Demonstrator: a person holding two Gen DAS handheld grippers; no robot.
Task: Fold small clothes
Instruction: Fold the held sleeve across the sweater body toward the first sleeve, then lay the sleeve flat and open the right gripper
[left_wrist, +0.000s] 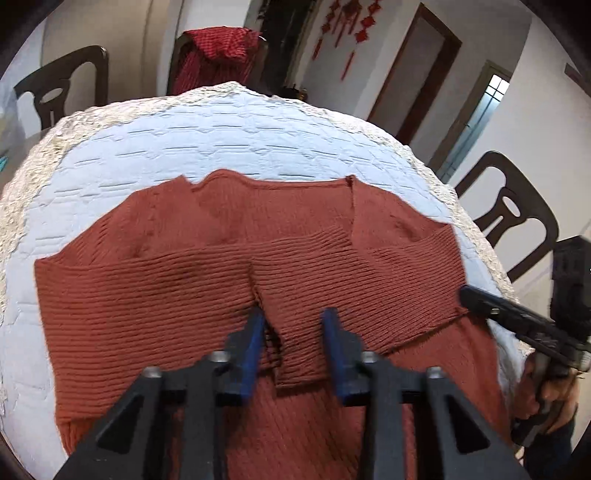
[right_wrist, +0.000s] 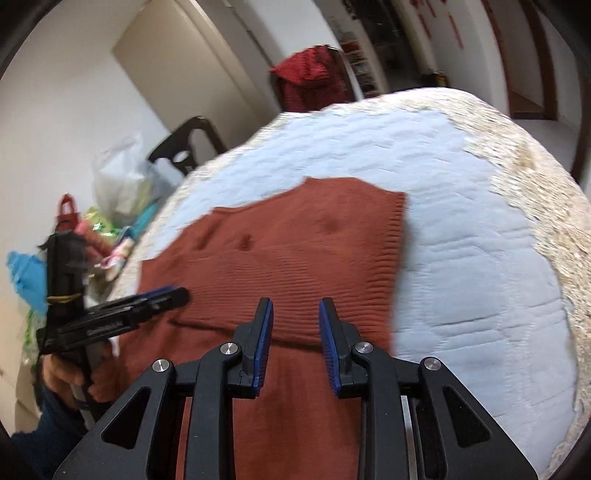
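Blue pads of my left gripper (left_wrist: 293, 325) parted, straddling sleeve cuff (left_wrist: 299, 354), apparently not pinching. Right gripper (right_wrist: 295, 317) parted, empty. Rust sweater (left_wrist: 229, 280) flat on quilted table (left_wrist: 229, 136); both sleeves folded in, body fold pending.

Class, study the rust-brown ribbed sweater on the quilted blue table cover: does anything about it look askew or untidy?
Yes. On the rust-brown ribbed sweater, both sleeves are folded across the body, but the two cuff ends meet unevenly, one slanting lower than the other. The quilted blue table cover looks tidy.
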